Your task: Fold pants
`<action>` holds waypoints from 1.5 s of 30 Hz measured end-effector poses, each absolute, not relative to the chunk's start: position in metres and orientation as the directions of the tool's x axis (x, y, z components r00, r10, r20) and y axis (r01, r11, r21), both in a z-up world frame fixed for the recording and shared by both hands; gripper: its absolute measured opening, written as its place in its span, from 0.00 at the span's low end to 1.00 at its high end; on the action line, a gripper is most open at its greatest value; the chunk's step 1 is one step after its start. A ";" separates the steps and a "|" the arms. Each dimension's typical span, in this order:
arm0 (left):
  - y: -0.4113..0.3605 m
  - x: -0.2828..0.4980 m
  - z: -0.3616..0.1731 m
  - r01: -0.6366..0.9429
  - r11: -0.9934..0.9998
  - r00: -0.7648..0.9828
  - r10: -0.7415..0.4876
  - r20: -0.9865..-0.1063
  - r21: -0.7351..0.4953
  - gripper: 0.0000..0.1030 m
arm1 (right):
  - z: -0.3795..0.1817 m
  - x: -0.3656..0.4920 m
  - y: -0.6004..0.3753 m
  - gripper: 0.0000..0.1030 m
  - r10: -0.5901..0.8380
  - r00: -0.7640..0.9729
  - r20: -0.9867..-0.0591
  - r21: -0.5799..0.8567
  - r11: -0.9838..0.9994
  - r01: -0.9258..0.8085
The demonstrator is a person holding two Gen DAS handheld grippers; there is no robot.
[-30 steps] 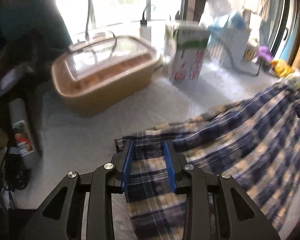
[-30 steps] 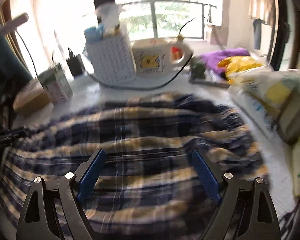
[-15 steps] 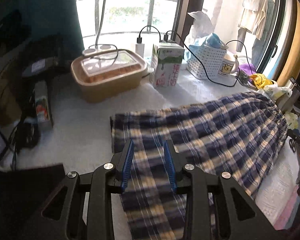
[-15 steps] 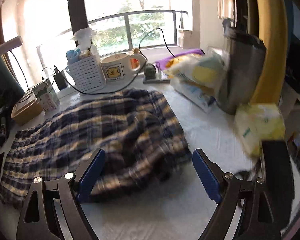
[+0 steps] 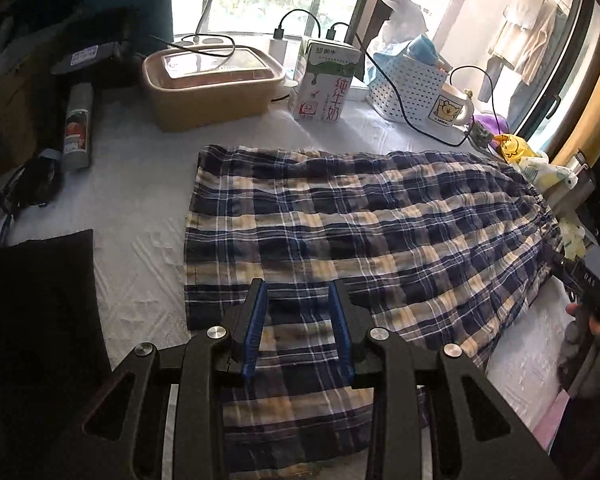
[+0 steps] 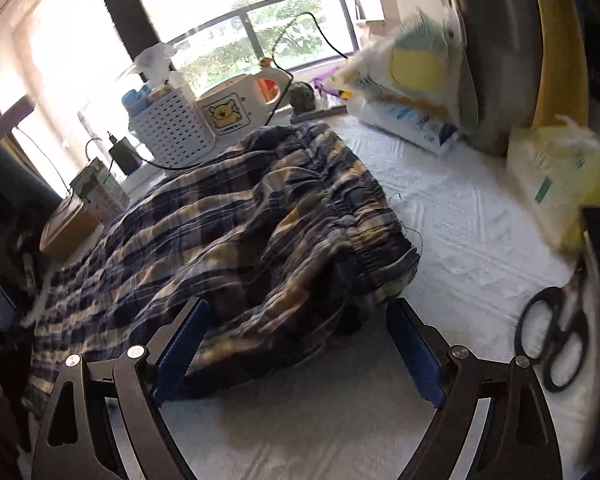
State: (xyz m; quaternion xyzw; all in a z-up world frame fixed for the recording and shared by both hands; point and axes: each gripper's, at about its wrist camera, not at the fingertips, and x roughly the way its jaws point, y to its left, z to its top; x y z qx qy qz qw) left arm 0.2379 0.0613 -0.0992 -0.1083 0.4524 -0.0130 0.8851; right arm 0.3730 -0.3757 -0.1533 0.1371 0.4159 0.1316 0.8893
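Note:
Navy, white and tan plaid pants (image 5: pixel 360 224) lie spread on the white table cover, leg hems at the left, gathered waistband at the right. In the right wrist view the pants (image 6: pixel 220 232) are bunched, with the elastic waistband nearest. My left gripper (image 5: pixel 299 308) hovers over the near leg end, its blue pads apart with plaid cloth showing between them, not pinched. My right gripper (image 6: pixel 296 320) is wide open and empty, just in front of the waistband.
A tan lidded box (image 5: pixel 210 84), a milk carton (image 5: pixel 324 80), a white basket (image 5: pixel 406 88) and a mug (image 5: pixel 450 110) stand along the window. Black scissors (image 6: pixel 556 336) lie at the right. Packets (image 6: pixel 556 172) crowd the right side. A cable (image 5: pixel 416 120) runs behind the pants.
Both grippers have pulled back and up from the pants. The left one let go of the leg hem. The pants now lie flat on the table.

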 end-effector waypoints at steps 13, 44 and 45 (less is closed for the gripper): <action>0.075 0.249 -0.084 -0.121 0.984 0.610 -0.029 -0.792 -0.129 0.30 | -0.152 0.404 -0.394 0.89 0.471 0.612 -0.636 0.525 0.844 -0.104; 0.118 0.210 -0.080 -0.121 0.970 0.664 -0.080 -0.743 -0.213 0.31 | -0.036 0.361 -0.300 0.27 0.490 0.732 -0.474 0.364 0.866 -0.344; 0.120 0.209 -0.081 -0.120 0.969 0.667 -0.081 -0.741 -0.214 0.31 | -0.034 0.360 -0.292 0.27 0.500 0.727 -0.471 0.359 0.861 -0.359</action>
